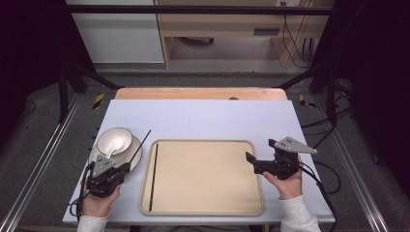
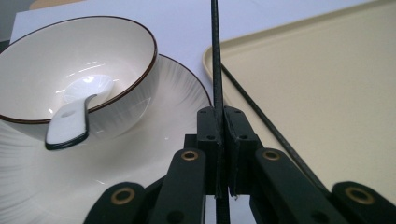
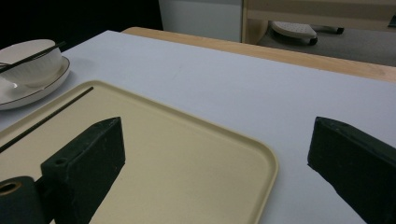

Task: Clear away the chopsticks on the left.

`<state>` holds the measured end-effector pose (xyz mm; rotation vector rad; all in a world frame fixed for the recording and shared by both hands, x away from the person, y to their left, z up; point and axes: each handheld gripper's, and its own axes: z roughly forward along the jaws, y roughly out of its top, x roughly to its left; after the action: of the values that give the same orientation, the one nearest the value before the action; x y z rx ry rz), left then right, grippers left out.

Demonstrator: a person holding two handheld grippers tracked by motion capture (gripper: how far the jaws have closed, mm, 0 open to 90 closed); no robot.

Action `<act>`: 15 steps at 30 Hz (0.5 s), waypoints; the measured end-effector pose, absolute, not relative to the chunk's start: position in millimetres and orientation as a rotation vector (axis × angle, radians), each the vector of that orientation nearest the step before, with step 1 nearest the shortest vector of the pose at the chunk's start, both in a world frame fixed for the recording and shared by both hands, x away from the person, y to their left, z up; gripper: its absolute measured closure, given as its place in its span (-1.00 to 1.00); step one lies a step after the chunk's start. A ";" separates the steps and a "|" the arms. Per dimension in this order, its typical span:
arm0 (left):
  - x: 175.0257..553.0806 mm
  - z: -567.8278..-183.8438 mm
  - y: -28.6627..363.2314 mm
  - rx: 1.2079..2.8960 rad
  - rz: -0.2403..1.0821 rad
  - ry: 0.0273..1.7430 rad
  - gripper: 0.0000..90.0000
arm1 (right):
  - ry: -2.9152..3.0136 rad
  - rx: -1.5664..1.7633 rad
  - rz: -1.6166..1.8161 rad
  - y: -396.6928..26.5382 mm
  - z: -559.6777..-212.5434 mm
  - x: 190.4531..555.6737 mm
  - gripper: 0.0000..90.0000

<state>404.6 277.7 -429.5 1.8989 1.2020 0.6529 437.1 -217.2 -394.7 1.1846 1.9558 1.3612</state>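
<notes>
My left gripper (image 1: 125, 167) is shut on a thin black chopstick (image 1: 140, 145) that slants up and to the right, past a white bowl (image 1: 116, 137). In the left gripper view the jaws pinch this chopstick (image 2: 215, 56) near its lower end. The bowl (image 2: 79, 56) holds a white spoon (image 2: 74, 114) and sits on a white plate (image 2: 159, 135). A second chopstick (image 1: 153, 176) lies along the left side of a beige tray (image 1: 203, 205). My right gripper (image 1: 261, 150) hovers at the tray's right edge, open and with nothing between its fingers (image 3: 88, 154).
The tray sits in the middle of a pale blue table top (image 1: 203, 118), with a wooden strip (image 1: 200, 93) behind it. Black frame posts (image 1: 63, 87) stand at both sides, and floor lies beyond. Cables (image 1: 329, 188) trail off the right gripper.
</notes>
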 end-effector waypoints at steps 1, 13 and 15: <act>404.6 -429.5 277.7 1.899 0.653 1.202 0.90 | 1.956 1.185 1.361 -217.2 -394.7 437.1 -0.91; 395.4 -427.8 251.3 1.876 0.677 1.179 0.90 | 1.955 1.186 1.361 -217.0 -394.8 436.9 -0.91; 394.8 -428.3 248.5 1.863 0.680 1.183 0.90 | 1.955 1.187 1.362 -217.0 -394.8 437.0 -0.91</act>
<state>394.8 248.5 -428.3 1.8634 1.1829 0.6803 437.0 -217.0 -394.8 1.1875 1.9553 1.3619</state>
